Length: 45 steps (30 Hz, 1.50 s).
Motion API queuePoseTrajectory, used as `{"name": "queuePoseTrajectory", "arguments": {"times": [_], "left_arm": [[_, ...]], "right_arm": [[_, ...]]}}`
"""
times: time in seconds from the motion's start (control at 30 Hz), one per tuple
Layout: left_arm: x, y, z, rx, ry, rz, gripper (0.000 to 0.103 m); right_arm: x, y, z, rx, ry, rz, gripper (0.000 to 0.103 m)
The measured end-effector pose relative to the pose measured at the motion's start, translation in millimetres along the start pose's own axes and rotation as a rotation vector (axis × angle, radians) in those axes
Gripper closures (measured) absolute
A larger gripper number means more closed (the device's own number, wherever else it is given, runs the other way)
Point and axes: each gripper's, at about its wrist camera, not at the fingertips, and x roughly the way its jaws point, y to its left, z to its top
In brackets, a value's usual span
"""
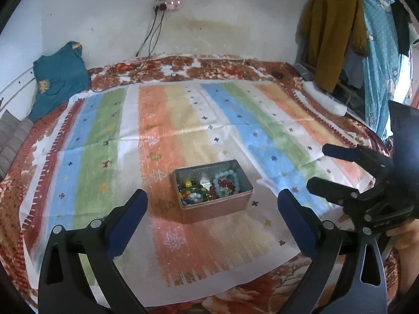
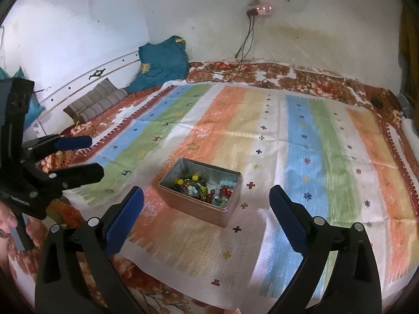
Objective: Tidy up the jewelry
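Left wrist: tools apart; tin full.

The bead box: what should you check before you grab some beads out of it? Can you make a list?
1. Metal box has no lid on it: ok.
2. Beaded jewelry is in the box, ready to pick: ok.
3. Left gripper open and empty: ok.
4. Right gripper open and empty: ok.
5. Box sits flat on the striped cloth, nothing beside it in the way: ok.
6. Strands separate enough to lift one alone: cannot tell; they lie in a heap.
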Motion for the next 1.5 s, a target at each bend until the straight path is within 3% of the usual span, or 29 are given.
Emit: {"name": "queuePoseTrajectory", "arguments": {"times": [0.7, 0.9, 1.17, 1.5], "left_arm": [[-2.4, 5.3, -1.1, -0.009, -0.034, 0.032, 0.006], [-2.9, -0.7, -2.5, 0.025, -0.032, 0.087, 0.006], [-5.1, -11.9, -2.3, 0.076, -0.042, 0.078, 0.006], [-4.3, -10.4, -2.5, 0.050, -0.038, 0.072, 0.006]], "right_arm": [[-9.0, -0.2, -2.3, 0.003, -0.036, 0.020, 0.006], [-6.1, -0.3, -2.7, -0.001, -0.023, 0.032, 0.006], [-5.2, 1.3, -3.8, -0.004, -0.012, 0.032, 0.006], [-4.7, 2.5, -4.0, -0.005, -0.011, 0.033, 0.006]]}}
